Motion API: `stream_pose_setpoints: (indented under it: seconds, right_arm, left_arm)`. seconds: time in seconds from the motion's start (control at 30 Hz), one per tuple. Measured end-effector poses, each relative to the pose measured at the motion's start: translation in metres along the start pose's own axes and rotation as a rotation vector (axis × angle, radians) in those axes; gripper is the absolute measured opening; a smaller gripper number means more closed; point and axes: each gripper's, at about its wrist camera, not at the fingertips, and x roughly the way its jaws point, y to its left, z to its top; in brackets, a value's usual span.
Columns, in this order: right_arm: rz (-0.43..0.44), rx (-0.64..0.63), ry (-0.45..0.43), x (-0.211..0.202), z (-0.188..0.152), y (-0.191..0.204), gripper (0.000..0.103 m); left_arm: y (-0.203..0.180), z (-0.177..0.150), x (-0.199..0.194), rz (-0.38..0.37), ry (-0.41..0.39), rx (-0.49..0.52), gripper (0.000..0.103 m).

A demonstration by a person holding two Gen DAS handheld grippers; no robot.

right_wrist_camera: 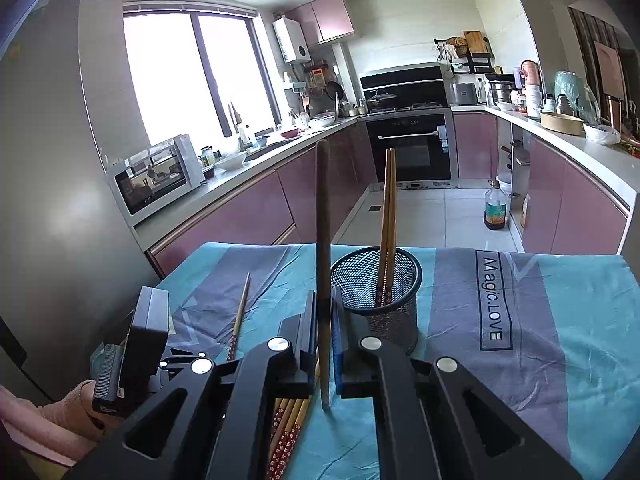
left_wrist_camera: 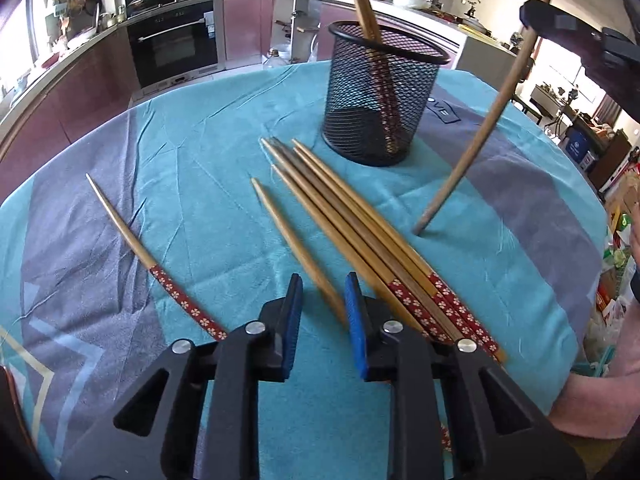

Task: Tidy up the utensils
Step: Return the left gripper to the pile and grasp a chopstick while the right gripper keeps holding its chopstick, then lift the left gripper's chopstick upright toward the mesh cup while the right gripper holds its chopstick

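Chopstick point(right_wrist_camera: 322, 280) upright in right tongs point(right_wrist_camera: 323, 344); left tongs point(left_wrist_camera: 323, 312) agape, low.

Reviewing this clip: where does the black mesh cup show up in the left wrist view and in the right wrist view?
Left wrist view: the black mesh cup stands upper centre-right on the cloth, beyond the loose chopsticks.
Right wrist view: the cup is at centre, just right of the chopstick held by the right tongs.
Shared landmark: the two chopsticks standing in the cup.
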Motion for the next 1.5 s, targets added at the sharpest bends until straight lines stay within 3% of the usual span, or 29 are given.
stream_pose_setpoints:
  seconds: [0.17, 0.33, 0.57, 1.03, 1.5]
  right_arm:
    - [0.005, -0.003, 0.002, 0.002, 0.0, 0.002, 0.006]
    - [0.0, -0.027, 0.002, 0.002, 0.0, 0.008, 0.006]
    - [-0.004, -0.03, -0.001, 0.002, 0.0, 0.008, 0.006]
    - [-0.004, -0.023, -0.043, -0.011, 0.011, 0.004, 0.006]
    - [-0.015, -0.062, -0.09, -0.023, 0.031, 0.009, 0.006]
  left_arm:
    - [-0.004, 0.006, 0.005, 0.041, 0.002, 0.019, 0.021]
    - [-0.001, 0.015, 0.008, 0.071, -0.011, -0.026, 0.009]
    - [0.004, 0.016, -0.001, 0.09, -0.049, -0.076, 0.008]
    - [0.018, 0.041, -0.087, -0.143, -0.269, -0.146, 0.007]
    - [0.019, 0.068, -0.149, -0.22, -0.452, -0.144, 0.008]
